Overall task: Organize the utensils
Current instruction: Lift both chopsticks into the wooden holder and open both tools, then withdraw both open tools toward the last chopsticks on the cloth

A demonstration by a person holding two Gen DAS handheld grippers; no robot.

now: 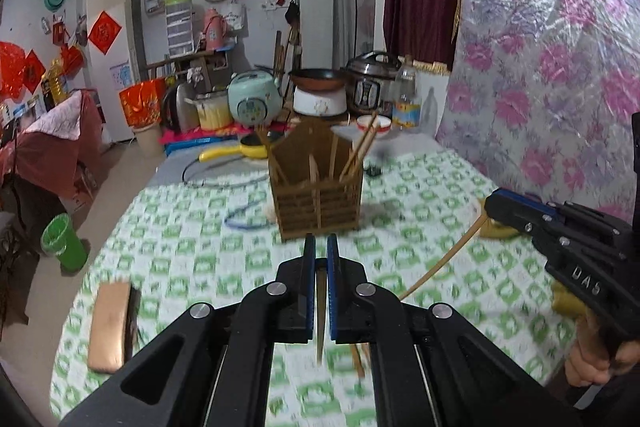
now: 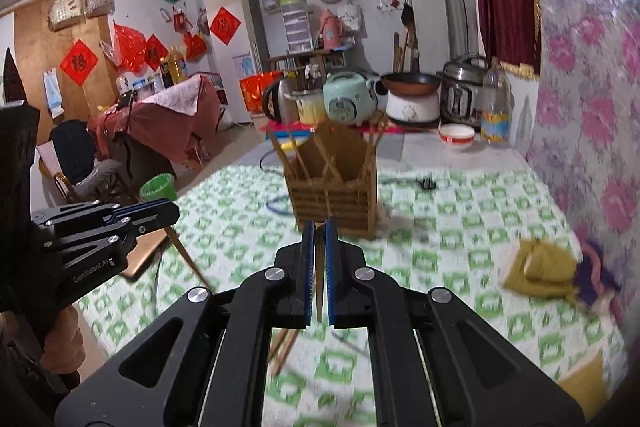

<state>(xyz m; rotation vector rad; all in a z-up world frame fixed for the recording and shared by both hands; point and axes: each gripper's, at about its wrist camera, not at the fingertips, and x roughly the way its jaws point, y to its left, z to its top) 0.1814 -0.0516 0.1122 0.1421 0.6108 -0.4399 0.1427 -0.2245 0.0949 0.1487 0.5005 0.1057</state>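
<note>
Two grippers hang above a table spread with a green-and-white checked cloth (image 1: 420, 195), each clamped on a single wooden chopstick. From the left wrist view, the left gripper (image 1: 321, 247) has its blue-padded jaws pressed together on a thin chopstick (image 1: 320, 311) that hangs down from between the pads toward the cloth. In the same view the right gripper (image 1: 490, 203) reaches in from the right edge, closed on another chopstick (image 1: 444, 259) that slants down and away from its tip; a hand (image 1: 592, 363) grips its handle. The right wrist view shows that same stick (image 2: 319, 267) pinched upright between the closed pads, and the left gripper (image 2: 174, 213) at the left with its stick (image 2: 186, 255) angling downward. Toward the far middle of the tabletop stands a slatted wooden utensil holder (image 1: 318, 207) with divided compartments, several chopsticks (image 1: 360, 151) leaning out of it. More loose chopsticks (image 2: 284, 343) lie on the cloth near the front edge, though motion blur makes their count hard to judge. A mustard-yellow cloth (image 2: 536, 267) sits near the right edge, and a flat tan object (image 1: 110, 323), possibly a phone or case, lies by the left edge.
</note>
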